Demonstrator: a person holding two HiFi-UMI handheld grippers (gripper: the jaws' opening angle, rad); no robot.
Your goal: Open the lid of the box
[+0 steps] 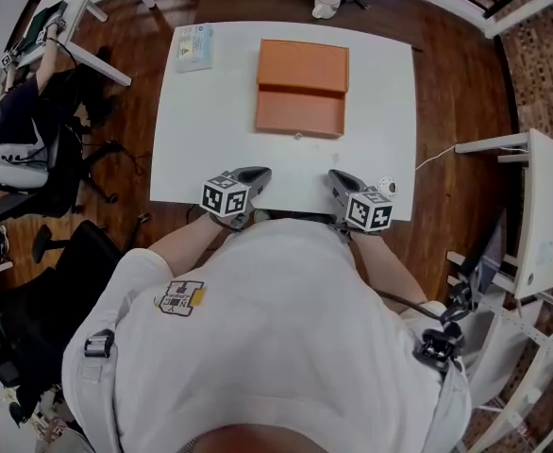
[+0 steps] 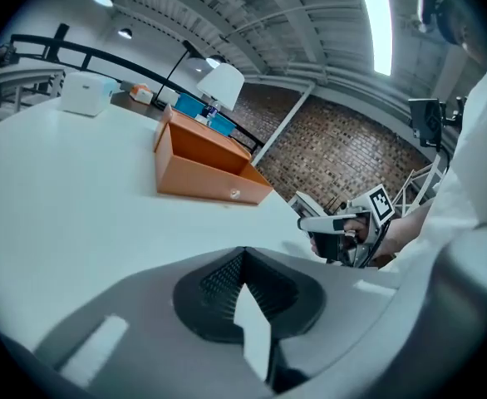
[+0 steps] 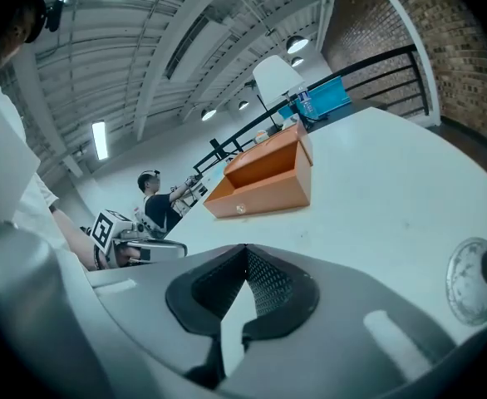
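At the far left corner of the white worktop (image 1: 390, 102) we find a small white carton (image 1: 193, 47). The left gripper (image 1: 260, 174) is held at the near edge, left of centre. Its jaws are pressed together with nothing between them. The orange box (image 1: 301, 89) sits mid-worktop, toward the far edge, well apart from both grippers, with a small pale knob (image 1: 298, 136) on its near face. The right gripper (image 1: 337, 176) is held at the near edge, right of centre. Its jaws are likewise together and empty. Just beside it, to the right, lies a small round disc (image 1: 387, 186).
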